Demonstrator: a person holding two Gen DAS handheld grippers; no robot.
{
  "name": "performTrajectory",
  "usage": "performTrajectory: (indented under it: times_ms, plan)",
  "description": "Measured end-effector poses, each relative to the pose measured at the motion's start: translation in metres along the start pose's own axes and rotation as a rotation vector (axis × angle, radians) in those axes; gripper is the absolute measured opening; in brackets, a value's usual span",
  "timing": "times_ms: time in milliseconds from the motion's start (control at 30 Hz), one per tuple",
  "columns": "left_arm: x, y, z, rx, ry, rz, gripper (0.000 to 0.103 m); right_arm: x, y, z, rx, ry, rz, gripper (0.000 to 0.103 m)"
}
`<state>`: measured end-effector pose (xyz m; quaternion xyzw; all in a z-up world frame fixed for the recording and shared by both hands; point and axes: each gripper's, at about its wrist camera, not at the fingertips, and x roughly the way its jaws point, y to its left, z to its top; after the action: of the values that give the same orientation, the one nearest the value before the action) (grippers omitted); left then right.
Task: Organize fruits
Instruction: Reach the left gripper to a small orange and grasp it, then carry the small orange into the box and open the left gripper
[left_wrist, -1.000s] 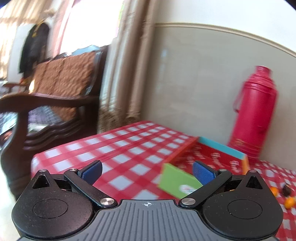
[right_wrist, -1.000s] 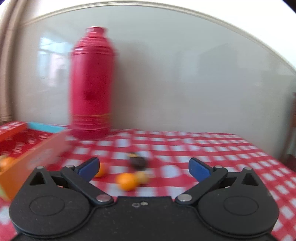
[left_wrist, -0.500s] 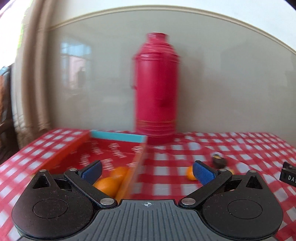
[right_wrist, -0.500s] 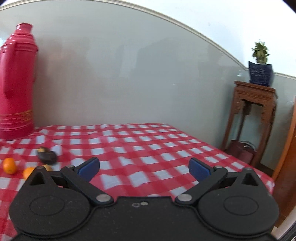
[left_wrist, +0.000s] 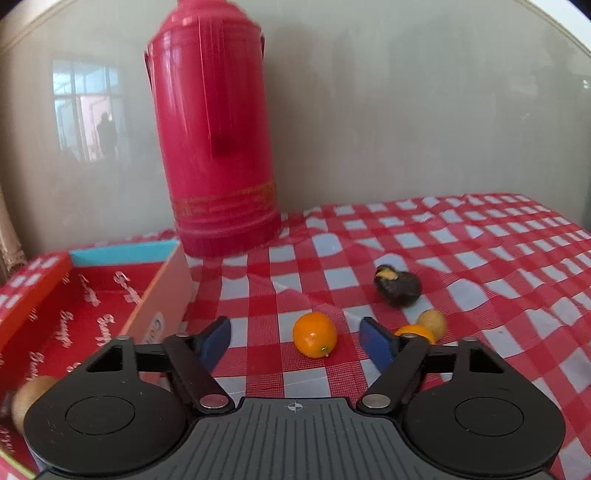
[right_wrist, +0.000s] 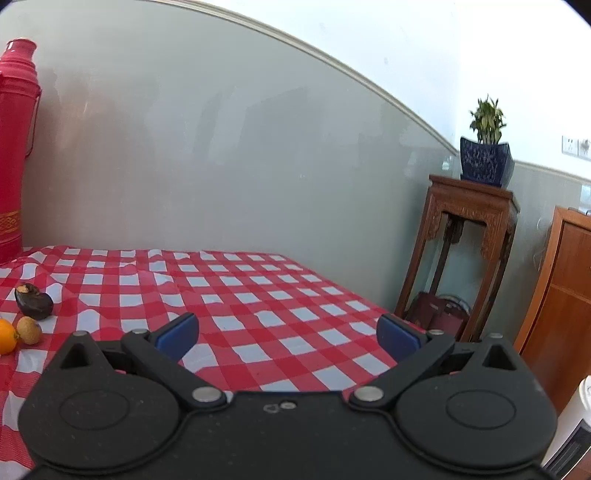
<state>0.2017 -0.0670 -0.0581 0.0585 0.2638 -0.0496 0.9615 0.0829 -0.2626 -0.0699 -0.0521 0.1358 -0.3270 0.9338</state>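
- Both grippers gape with nothing held: left gripper (left_wrist: 294, 341) frames an orange kumquat (left_wrist: 314, 334); right gripper (right_wrist: 287, 334) hovers over checkered tablecloth (right_wrist: 258, 295).
- Red box (left_wrist: 48, 273) sits left of the kumquat.

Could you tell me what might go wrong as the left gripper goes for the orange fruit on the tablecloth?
1. The orange fruit is round and lies loose on the wrinkled tablecloth; a finger of the open left gripper could nudge it so it rolls off.
2. A second orange fruit sits right behind the right-hand finger and may get bumped.
3. The box wall stands close to the other finger and could catch it.
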Motion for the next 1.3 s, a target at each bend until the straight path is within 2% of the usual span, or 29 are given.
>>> performTrajectory:
  times_ms: [100,267,300,367,600,800,1000,1300]
  plan:
    - [0.014,0.001,0.0,-0.033,0.045,-0.017,0.053,0.003,-0.007,0.0,0.02,0.016,0.001,0.097]
    - [0.032,-0.004,-0.001,-0.028,0.084,-0.048,0.052,0.006,-0.007,0.0,0.028,0.026,0.016,0.097]
    - [0.035,-0.007,-0.002,-0.023,0.089,-0.054,0.041,0.006,-0.006,0.0,0.026,0.025,0.02,0.097]
    - [0.037,-0.009,-0.003,-0.023,0.088,-0.056,0.032,0.005,-0.003,-0.001,0.025,0.028,0.03,0.097]
    - [0.028,-0.011,-0.003,-0.017,0.051,-0.025,0.031,0.003,0.003,0.0,0.015,0.025,0.062,0.097]
    - [0.005,0.006,0.007,-0.038,-0.008,0.01,0.031,0.0,0.005,0.001,0.02,0.026,0.081,0.097]
    - [-0.016,0.035,0.011,-0.047,-0.06,0.116,0.031,-0.007,0.014,0.001,-0.001,0.009,0.11,0.097]
    - [-0.029,0.101,0.001,-0.137,-0.041,0.286,0.031,-0.019,0.034,0.0,-0.044,-0.009,0.167,0.097]
